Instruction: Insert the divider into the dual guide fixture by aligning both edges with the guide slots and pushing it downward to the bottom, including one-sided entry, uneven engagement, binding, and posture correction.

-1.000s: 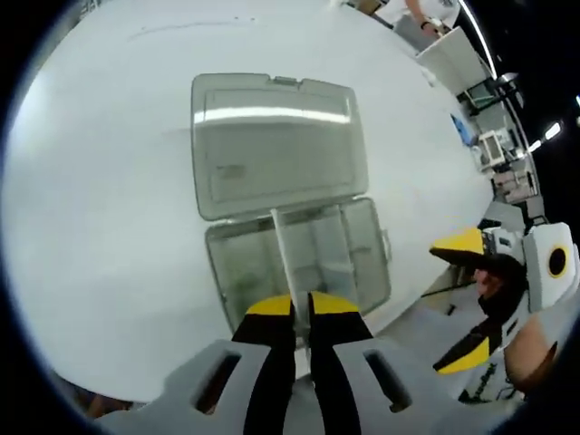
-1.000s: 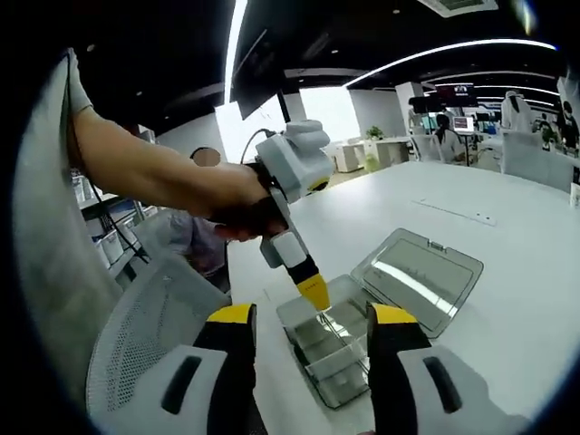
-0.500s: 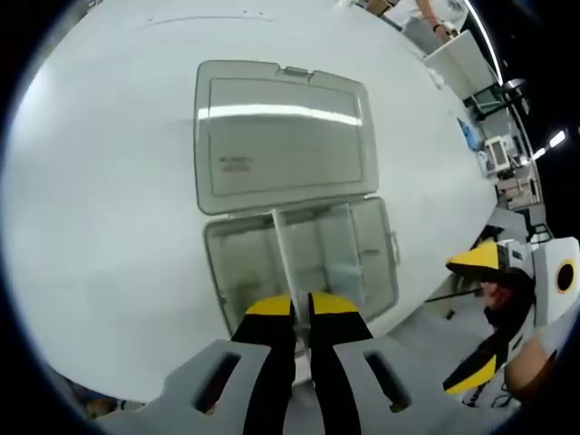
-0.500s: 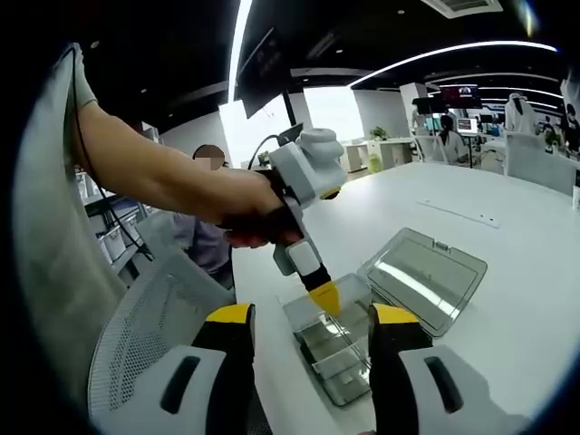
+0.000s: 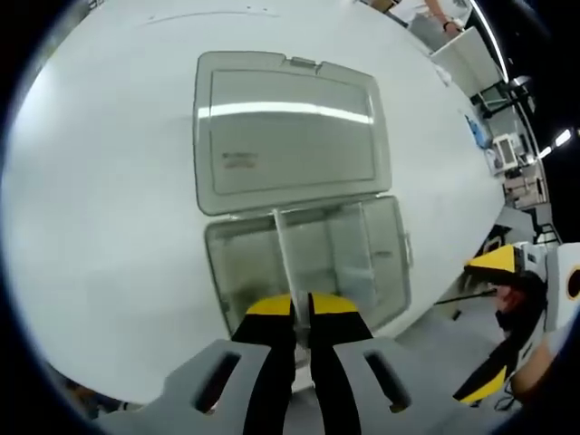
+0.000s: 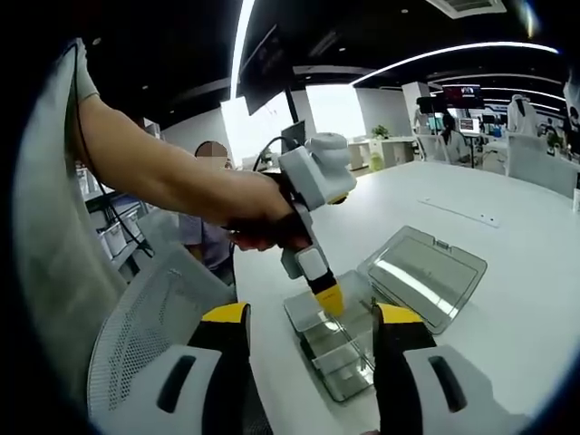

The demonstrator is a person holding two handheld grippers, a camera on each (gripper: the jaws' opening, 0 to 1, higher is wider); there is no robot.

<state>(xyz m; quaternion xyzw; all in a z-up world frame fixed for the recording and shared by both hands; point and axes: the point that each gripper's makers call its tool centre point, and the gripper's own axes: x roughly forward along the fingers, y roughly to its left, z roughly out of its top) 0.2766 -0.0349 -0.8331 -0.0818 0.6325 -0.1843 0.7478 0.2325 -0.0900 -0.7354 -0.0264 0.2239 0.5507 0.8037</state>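
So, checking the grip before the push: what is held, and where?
The left gripper pinches the clear plastic divider by its near edge; the right gripper is open, holding nothing.

open-plan office: long white desks [image 6: 507, 208], monitors [image 6: 462, 94], ceiling strip lights [image 6: 453, 50]

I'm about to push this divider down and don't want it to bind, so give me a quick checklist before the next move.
1. Grip: left gripper shut on the clear divider. Ok.
2. Box access: the lid lies open flat on the white table, box compartments exposed. Ok.
3. Divider posture: it runs straight from the jaws toward the hinge side. Looks ok.
4. Both edges in the guide slots: clear plastic on clear plastic. Cannot tell.
5. Depth seated: cannot tell.
6. Right gripper: open, held off the box near the table edge, not bracing it. Not ok if binding needs a counterhold.
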